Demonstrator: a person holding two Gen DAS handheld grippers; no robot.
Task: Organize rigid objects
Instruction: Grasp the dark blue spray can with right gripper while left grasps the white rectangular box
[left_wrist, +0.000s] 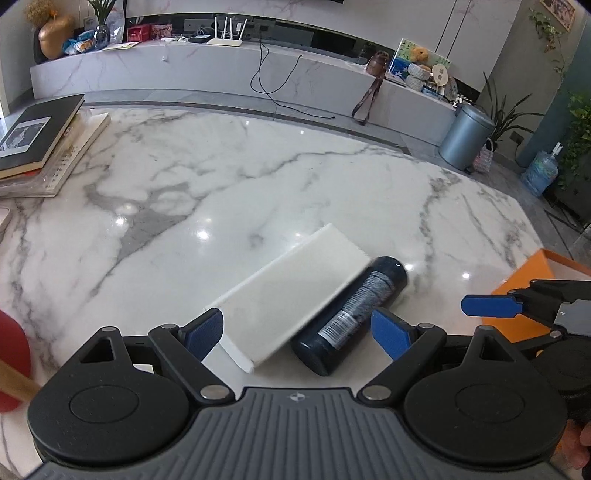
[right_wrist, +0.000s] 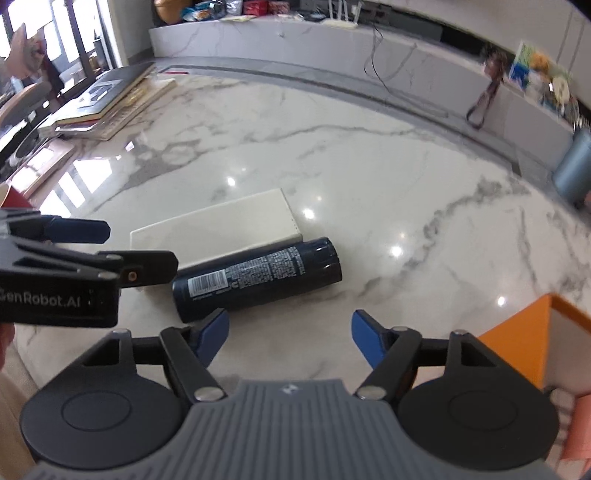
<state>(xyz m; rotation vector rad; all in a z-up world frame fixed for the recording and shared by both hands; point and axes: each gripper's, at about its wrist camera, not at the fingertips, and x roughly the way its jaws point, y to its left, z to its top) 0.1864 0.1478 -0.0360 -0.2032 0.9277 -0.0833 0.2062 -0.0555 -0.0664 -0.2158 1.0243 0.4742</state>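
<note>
- Left gripper (left_wrist: 297, 332): jaws wide apart, nothing held; white box (left_wrist: 291, 291) and dark can (left_wrist: 354, 314) sit btwn the pads, so prob. lining up a grab.
- Right gripper (right_wrist: 290, 336): also wide open, empty, just short of the can's barcode end.
- Can lies on its side on marble table (left_wrist: 258, 177), touching box's long edge – box prob. stops it rolling.
- Orange box (right_wrist: 517, 332) at right, likely the drop spot.
</note>
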